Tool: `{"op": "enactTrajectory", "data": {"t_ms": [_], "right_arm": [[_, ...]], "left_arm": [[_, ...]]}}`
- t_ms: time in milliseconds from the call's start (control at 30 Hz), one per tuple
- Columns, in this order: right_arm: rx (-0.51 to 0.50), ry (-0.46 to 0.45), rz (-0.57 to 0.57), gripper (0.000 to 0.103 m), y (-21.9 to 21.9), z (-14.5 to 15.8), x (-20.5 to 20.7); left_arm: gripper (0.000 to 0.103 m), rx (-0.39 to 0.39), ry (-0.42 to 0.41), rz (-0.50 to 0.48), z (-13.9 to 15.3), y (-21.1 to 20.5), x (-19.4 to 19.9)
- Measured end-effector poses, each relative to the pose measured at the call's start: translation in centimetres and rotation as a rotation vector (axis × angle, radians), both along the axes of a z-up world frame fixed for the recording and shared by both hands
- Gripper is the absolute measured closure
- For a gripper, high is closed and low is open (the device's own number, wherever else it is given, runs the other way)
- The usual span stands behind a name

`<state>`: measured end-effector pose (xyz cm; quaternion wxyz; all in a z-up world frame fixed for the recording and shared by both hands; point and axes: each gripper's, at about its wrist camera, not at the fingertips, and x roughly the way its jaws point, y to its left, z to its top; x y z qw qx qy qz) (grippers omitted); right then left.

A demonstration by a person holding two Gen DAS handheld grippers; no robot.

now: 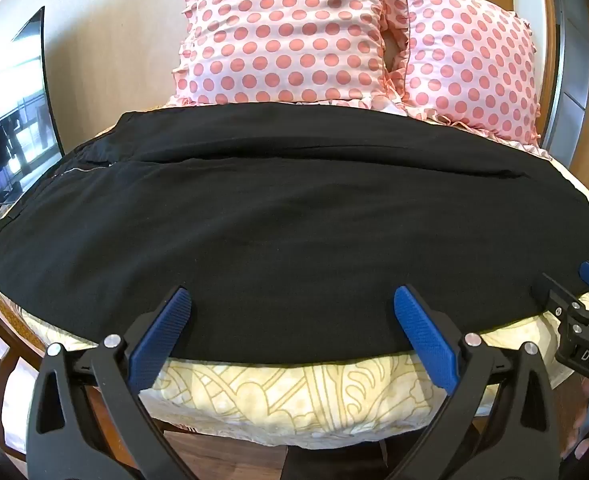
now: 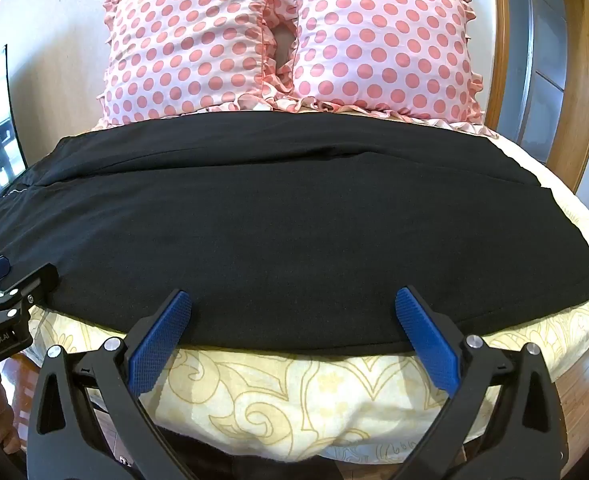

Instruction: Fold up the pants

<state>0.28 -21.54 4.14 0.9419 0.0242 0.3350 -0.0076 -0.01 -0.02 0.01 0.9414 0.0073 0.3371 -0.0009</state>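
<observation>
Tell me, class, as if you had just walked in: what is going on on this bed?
A person holds two grippers over black pants spread flat across a bed, below two polka-dot pillows. The left gripper and the right gripper are both open, poised side by side at the near edge of the pants. Neither grips the cloth, and no fold by the grippers is under way.

Bed point(image 2: 294, 396) in yellow patterned sheet, two polka-dot pillows point(image 2: 198, 40), cream wall point(image 1: 114, 40), wooden floor point(image 2: 586, 392)
</observation>
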Motion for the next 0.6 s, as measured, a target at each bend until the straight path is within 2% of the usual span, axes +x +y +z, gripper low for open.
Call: {"op": "enactTrajectory", "data": {"t_ms": [600], "right_arm": [[-0.008,-0.010,0.000,0.001,-0.04,0.01,-0.05]], "left_arm": [[0.002,-0.002,-0.003,0.000,0.01,0.01,-0.01]]}}
